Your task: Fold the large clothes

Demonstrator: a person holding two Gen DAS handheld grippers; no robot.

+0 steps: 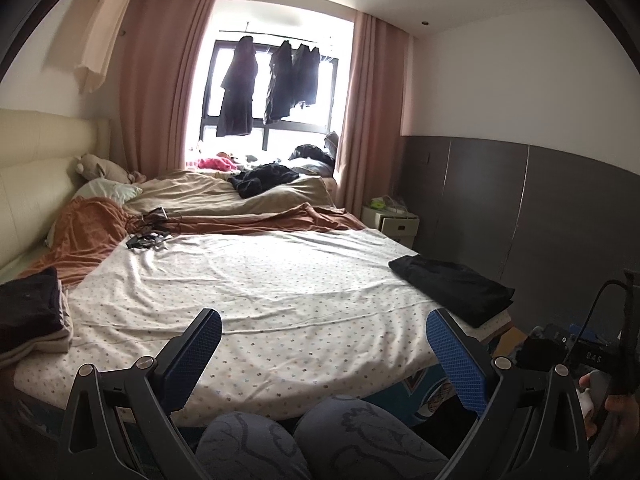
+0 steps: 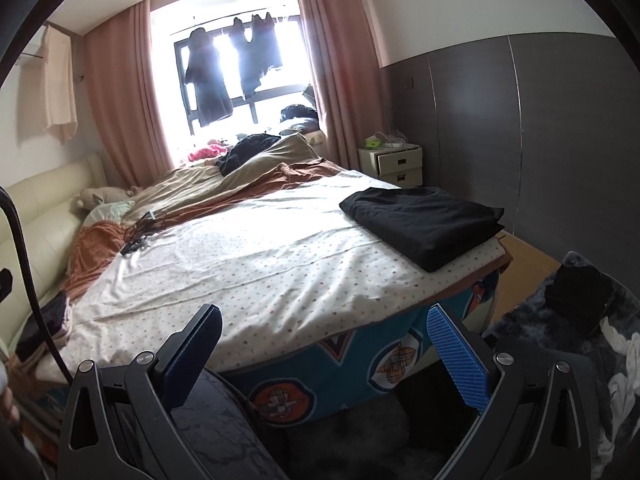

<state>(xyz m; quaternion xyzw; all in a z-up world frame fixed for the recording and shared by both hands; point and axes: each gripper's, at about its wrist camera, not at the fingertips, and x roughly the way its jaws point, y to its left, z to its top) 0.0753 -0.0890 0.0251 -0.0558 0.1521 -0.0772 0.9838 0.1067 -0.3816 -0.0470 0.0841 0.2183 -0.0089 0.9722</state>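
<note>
**A:** What are the two grippers doing?

**B:** The left gripper (image 1: pixel 324 354) is hovering above the near edge of the bed (image 1: pixel 256 280), its jaws spread wide with nothing between them. The right gripper (image 2: pixel 324 350) is hanging off the bed's near corner, jaws likewise spread and empty. The person's knees (image 1: pixel 320 436) in patterned grey trousers are showing just below the left gripper.

**A:** And where is the clothing lying?

**B:** A black folded garment (image 2: pixel 422 222) is resting on the dotted white sheet at the right near corner of the bed, well apart from both grippers. A second stack of folded clothes (image 1: pixel 30 314), dark on top and pale beneath, is sitting at the left edge, beside the cream headboard (image 1: pixel 36 168).

**A:** Anything else lying on the bed?

**B:** A rust-coloured blanket (image 1: pixel 86 232) and a beige duvet (image 1: pixel 192 192) are bunching up on the far half, with a loose dark garment (image 1: pixel 262 178) crumpled on top of the duvet. Some tangled cables (image 1: pixel 150 230) are lying where the sheet meets the blanket. Dark clothes (image 1: pixel 264 84) are hanging in front of the window between pink curtains (image 1: pixel 160 80), and a small nightstand (image 2: pixel 394 162) is standing by the grey wall panel.
</note>
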